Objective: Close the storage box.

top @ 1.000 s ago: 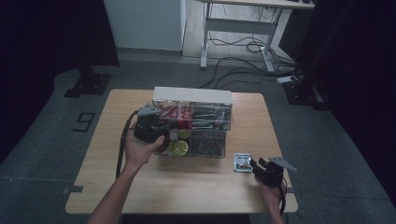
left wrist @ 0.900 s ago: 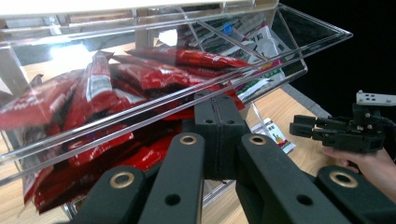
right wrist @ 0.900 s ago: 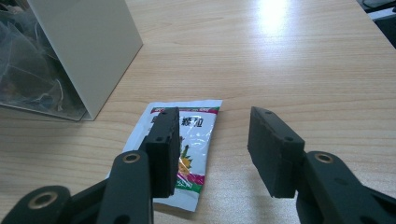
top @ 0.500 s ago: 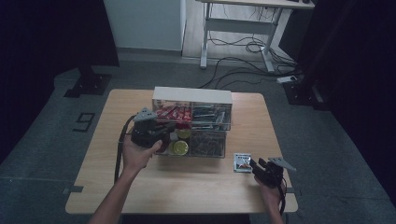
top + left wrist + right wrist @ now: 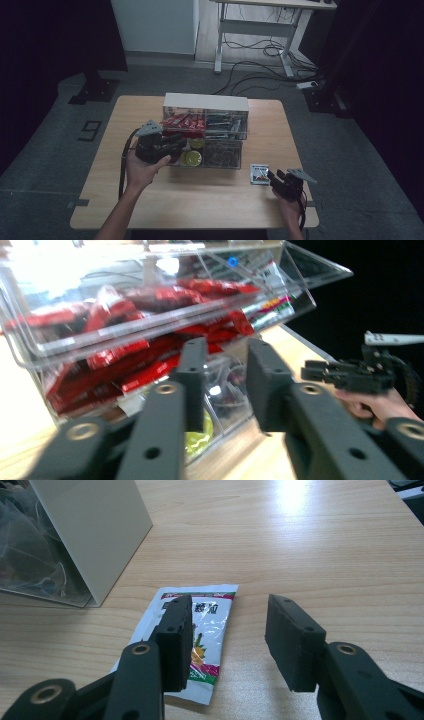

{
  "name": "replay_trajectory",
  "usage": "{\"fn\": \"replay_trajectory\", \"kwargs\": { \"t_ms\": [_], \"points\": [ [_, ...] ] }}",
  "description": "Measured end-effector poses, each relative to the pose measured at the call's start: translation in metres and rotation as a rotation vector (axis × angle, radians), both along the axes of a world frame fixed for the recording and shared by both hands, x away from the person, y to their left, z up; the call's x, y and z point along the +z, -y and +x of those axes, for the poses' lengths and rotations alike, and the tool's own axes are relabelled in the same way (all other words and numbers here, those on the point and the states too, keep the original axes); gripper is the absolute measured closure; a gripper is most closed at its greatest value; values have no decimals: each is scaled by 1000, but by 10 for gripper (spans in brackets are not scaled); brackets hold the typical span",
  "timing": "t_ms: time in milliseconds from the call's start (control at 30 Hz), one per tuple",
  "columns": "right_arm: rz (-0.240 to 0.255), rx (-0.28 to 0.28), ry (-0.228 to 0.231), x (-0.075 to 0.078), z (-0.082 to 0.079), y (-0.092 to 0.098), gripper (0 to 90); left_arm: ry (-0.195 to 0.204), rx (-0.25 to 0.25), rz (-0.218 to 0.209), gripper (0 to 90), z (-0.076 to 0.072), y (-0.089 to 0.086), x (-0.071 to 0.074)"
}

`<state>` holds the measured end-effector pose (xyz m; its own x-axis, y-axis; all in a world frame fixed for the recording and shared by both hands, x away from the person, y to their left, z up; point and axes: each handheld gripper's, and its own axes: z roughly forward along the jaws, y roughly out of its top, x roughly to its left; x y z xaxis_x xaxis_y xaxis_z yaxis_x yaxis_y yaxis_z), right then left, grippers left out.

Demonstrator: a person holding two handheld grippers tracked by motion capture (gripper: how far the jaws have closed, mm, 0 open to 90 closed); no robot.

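A clear-fronted drawer box (image 5: pixel 205 101) stands mid-table. Its upper left drawer holds red packets (image 5: pixel 182 120), which I see close up in the left gripper view (image 5: pixel 125 335), with that drawer tilted outward. My left gripper (image 5: pixel 176 145) is level with the box's left front. Its jaws (image 5: pixel 227 357) have just been opening and nothing is between them. A small white sachet (image 5: pixel 259 173) lies flat on the table, right of the box. My right gripper (image 5: pixel 276 178) hovers open just over the sachet (image 5: pixel 212 630), with the left finger (image 5: pixel 175 630) above it and not touching.
Lower drawers hold yellow round packs (image 5: pixel 192 158) and dark small items (image 5: pixel 222 152). The right gripper (image 5: pixel 360 375) also appears far off in the left gripper view. Bare wooden tabletop (image 5: pixel 200 200) stretches along the near edge. A desk frame and cables (image 5: pixel 260 50) stand on the floor beyond.
The left gripper has drawn back slightly toward the person, away from the red-packet drawer, and its jaws have parted. The right gripper and the sachet have stayed put.
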<state>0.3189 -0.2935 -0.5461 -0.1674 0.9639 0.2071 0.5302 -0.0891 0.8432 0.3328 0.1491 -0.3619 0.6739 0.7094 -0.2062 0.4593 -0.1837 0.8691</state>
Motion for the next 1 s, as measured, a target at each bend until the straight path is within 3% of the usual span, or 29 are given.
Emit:
{"fn": "replay_trajectory", "kwargs": {
  "t_ms": [300,533,767,1000],
  "points": [
    [-2,4,12,0,-1,1,537,10,-15,22,492,-12,-14,-26],
    [-3,8,28,1,-2,5,535,28,47,69,429,-23,-25,-50],
    [1,5,26,-1,-3,8,523,-6,74,64,397,-23,-35,-77],
    [-8,22,25,-3,-5,13,513,-60,128,86,387,-20,-47,-113]
  ]
}}
